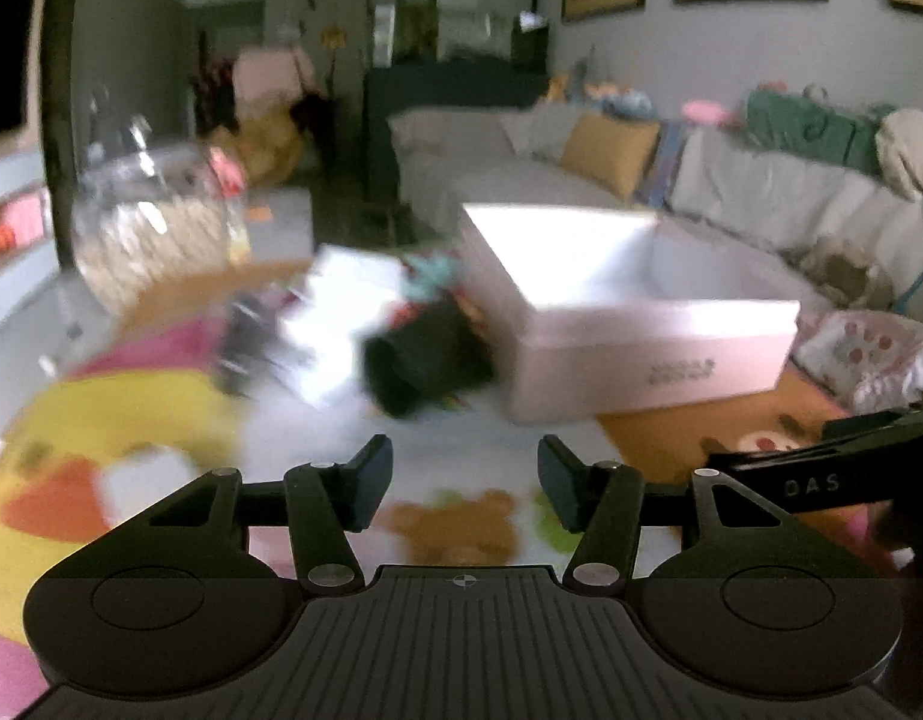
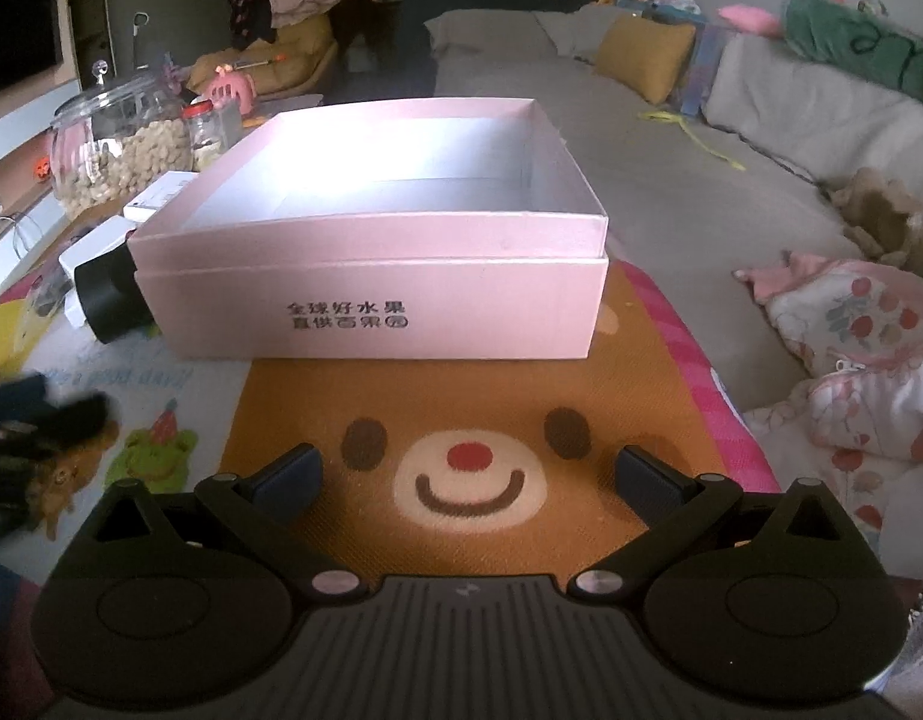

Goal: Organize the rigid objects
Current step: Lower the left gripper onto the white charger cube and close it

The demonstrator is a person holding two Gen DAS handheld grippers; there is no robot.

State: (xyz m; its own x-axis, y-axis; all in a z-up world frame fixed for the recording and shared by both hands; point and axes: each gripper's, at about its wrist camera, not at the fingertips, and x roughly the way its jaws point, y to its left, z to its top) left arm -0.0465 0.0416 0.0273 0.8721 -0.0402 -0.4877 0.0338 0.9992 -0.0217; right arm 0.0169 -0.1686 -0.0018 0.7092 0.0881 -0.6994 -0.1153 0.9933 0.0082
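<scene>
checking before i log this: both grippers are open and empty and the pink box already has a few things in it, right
Not quite. The pink box is empty, as the right wrist view shows. Both the left gripper and the right gripper are open and hold nothing.

A shallow, square, pale pink cardboard box sits open-topped on a cartoon-printed play mat, its white interior bare and black printed characters on its near wall. Against the box's left wall lies a black cylindrical container on its side, round end facing near-left. A white rectangular carton lies just behind and left of the cylinder, touching it. Farther left and beyond, a second flat white box rests near the pink box's far-left corner. The left view is blurred, showing the same cluster left of the pink box.
</scene>
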